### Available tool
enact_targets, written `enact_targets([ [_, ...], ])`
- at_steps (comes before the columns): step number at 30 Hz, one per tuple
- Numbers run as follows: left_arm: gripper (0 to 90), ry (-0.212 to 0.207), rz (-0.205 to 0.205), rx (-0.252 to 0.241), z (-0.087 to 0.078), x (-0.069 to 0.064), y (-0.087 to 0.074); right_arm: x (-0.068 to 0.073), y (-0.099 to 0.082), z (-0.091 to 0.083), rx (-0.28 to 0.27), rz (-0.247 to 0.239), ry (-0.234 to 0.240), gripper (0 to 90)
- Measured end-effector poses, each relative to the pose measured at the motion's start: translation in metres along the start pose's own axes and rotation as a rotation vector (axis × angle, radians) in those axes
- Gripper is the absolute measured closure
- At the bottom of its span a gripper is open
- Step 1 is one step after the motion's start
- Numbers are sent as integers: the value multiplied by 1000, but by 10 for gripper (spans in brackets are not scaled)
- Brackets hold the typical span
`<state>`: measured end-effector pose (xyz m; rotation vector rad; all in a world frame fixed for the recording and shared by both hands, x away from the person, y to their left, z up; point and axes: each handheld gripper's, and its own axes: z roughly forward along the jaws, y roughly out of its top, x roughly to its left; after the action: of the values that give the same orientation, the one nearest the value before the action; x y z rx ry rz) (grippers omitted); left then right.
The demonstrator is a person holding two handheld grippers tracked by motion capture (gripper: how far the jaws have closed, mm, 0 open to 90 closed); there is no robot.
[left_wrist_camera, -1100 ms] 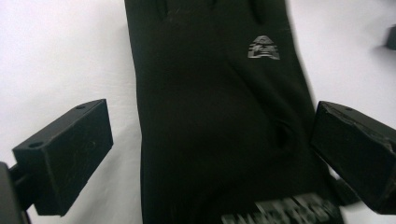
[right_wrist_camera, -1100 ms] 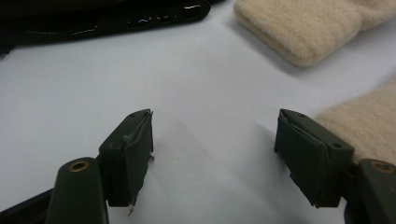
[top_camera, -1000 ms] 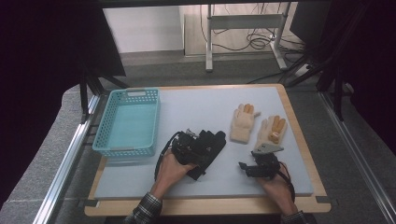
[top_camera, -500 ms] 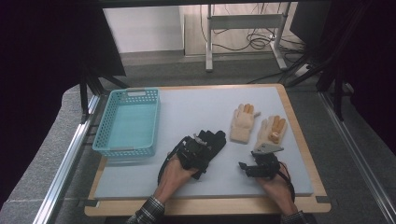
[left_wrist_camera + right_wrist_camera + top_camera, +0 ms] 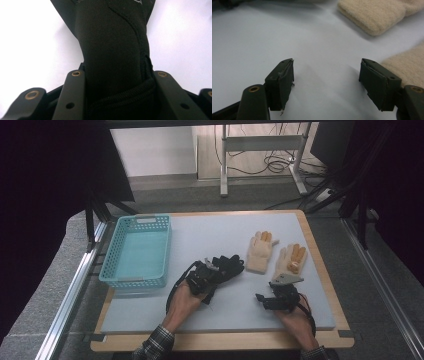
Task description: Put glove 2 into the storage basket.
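Note:
A black glove (image 5: 229, 264) lies near the middle of the pale blue mat, fingers pointing to the far right. My left gripper (image 5: 206, 276) is at its cuff. In the left gripper view the jaws have just been closing, and both pads (image 5: 75, 87) now press the bunched cuff of the black glove (image 5: 112, 50). Two cream gloves (image 5: 260, 252) (image 5: 292, 260) lie side by side further right. My right gripper (image 5: 281, 292) rests just in front of them and stands open (image 5: 327, 75) over bare mat. One cream cuff (image 5: 409, 67) sits beside its right jaw.
A turquoise plastic basket (image 5: 111, 256) stands at the left of the mat. The mat lies on a wooden board (image 5: 320, 270) with dark floor and metal rails around it. A second cream cuff (image 5: 377, 15) lies farther ahead of the right gripper.
My left gripper has edged forward onto the black glove's cuff and its jaws have closed on it. The right gripper and the cream gloves have stayed put.

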<state>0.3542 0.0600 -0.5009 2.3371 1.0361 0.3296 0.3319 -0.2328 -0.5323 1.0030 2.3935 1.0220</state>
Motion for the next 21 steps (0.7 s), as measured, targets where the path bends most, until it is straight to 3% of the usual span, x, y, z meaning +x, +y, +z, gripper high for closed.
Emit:
enact_targets([
  [8,628,30,-11,-26,-26,16,21,0,0,0,0,2,1,272],
  [14,627,32,-72,-48,-46,39,33,0,0,0,-1,0,1,271],
  [21,626,90,-129,-54,-71,70,40,0,0,0,-1,1,1,270],
])
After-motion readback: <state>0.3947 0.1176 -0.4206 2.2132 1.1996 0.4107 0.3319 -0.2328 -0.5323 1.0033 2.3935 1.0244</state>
